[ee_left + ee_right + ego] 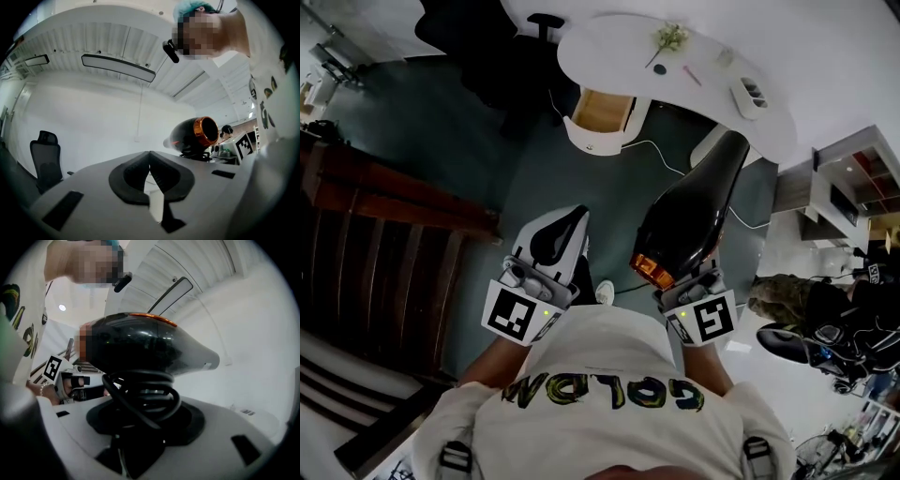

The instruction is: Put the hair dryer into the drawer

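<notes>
In the head view, the dryer (694, 211) is held in the right gripper (698, 281) at 4 o'clock from the centre. Its nozzle is pointed toward 1 o'clock and its orange ring is turned toward the person. The left gripper (567, 225) is seen at 7 o'clock, beside the right one and apart from the dryer. The drawer (602, 111) is seen open at 12 o'clock, under the white desk (609, 47), well apart from the dryer. A black chair (487, 47) is placed at 11 o'clock.

In the left gripper view, the jaws of the left gripper (150, 161) are closed together at the tips and nothing is held between them. The dryer (192, 133) is seen at 2 o'clock and the chair (47, 159) at 8 o'clock.

In the right gripper view, the jaws of the right gripper (145, 423) are closed on the handle of the dryer (145, 350). The cord (145, 394) is wound around this handle. The body of the dryer is carried above the jaws, with the nozzle toward 3 o'clock.
</notes>
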